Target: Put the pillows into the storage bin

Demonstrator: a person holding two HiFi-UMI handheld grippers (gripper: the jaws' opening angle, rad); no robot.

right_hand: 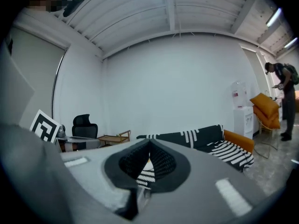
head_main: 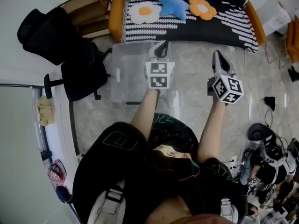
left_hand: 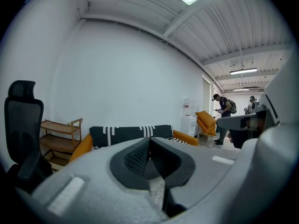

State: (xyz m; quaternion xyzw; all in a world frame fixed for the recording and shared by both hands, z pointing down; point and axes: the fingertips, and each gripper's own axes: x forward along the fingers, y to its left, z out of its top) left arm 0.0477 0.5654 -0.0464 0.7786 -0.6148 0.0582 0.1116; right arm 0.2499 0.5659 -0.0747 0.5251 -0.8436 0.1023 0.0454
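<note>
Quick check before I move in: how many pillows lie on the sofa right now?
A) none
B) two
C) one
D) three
D: the white flower pillow, the blue star pillow and the orange flower pillow all lie on the sofa, and no pillow shows in the storage bin.

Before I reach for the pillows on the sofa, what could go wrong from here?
The left gripper and the right gripper both have shut jaws; unopened, they may only push the blue star pillow away.
The clear storage bin stands between you and the sofa and is hard to see against the pale floor; you might bump it.
</note>
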